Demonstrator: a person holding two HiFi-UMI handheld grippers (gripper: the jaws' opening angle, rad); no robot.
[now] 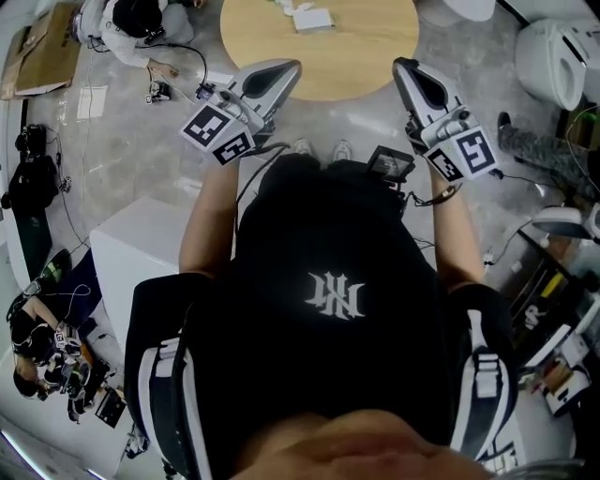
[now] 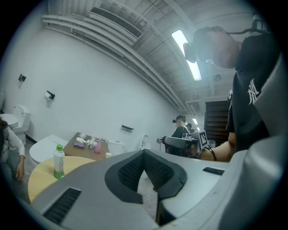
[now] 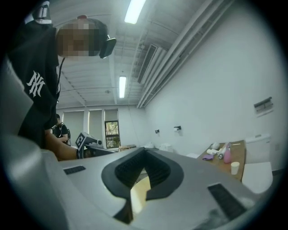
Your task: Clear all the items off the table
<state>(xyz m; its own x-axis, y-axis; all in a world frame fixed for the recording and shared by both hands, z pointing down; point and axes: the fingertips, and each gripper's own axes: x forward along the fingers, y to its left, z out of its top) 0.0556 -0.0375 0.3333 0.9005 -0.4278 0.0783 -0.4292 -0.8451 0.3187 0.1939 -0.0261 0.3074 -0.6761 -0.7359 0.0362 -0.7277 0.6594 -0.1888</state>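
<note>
A round wooden table [image 1: 361, 56] stands ahead of me, with small white items [image 1: 311, 18] lying near its far part. In the left gripper view a green-capped bottle [image 2: 58, 161] stands upright on that table [image 2: 38, 179]. My left gripper [image 1: 281, 69] is held level before the near left rim of the table, shut and empty. To its right, my right gripper [image 1: 404, 66] is also shut with nothing between its pads. Each gripper shows in the other's view: the right gripper [image 2: 182, 143] and the left gripper [image 3: 87, 141]. Both are apart from the items.
A white cabinet [image 1: 141, 253] stands at my left. White fixtures [image 1: 562, 61] are at the back right. A brown side table [image 3: 229, 159] carries a pink bottle [image 3: 226, 155] and a cup [image 3: 234, 168]. People sit on the floor at the left [image 1: 131, 28], with cables around them.
</note>
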